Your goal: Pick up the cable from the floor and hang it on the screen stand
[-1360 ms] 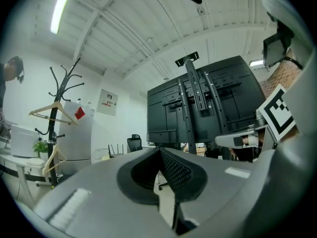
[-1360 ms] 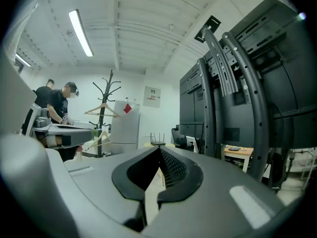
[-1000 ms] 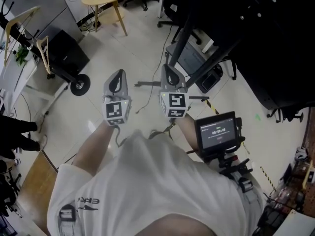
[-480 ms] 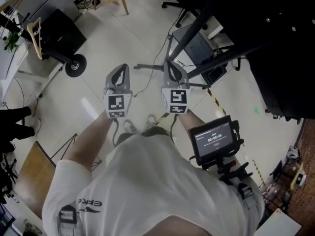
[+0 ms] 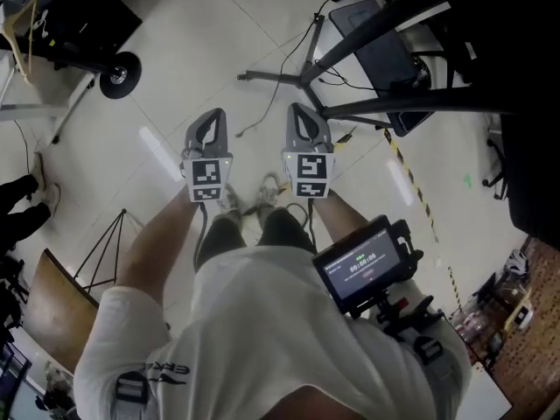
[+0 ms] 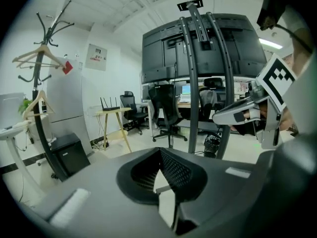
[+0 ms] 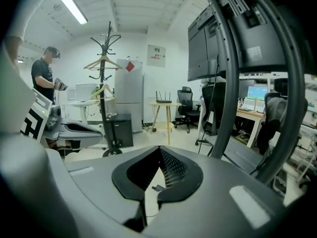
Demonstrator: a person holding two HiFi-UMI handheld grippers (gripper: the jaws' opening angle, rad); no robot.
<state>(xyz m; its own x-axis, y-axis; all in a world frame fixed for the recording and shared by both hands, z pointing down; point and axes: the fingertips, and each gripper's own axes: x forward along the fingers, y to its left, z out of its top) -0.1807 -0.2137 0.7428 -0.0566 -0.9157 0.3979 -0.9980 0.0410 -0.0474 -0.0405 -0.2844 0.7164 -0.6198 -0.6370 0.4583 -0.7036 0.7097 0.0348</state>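
Since a moment ago, the small round table has been lost from the head view. The person's shoes are now seen between the two grippers, and the screen stand is seen nearer the top edge. The cable is left on the floor. It is run from the stand's legs toward the gap between the grippers and is touched by neither. A black box on wheels is parked at the upper left, with a coat rack stood beside it. The left gripper and right gripper are held side by side, pointed forward, with the forearms stretched out from the body. Both pairs of jaws are pressed together, and nothing is held.
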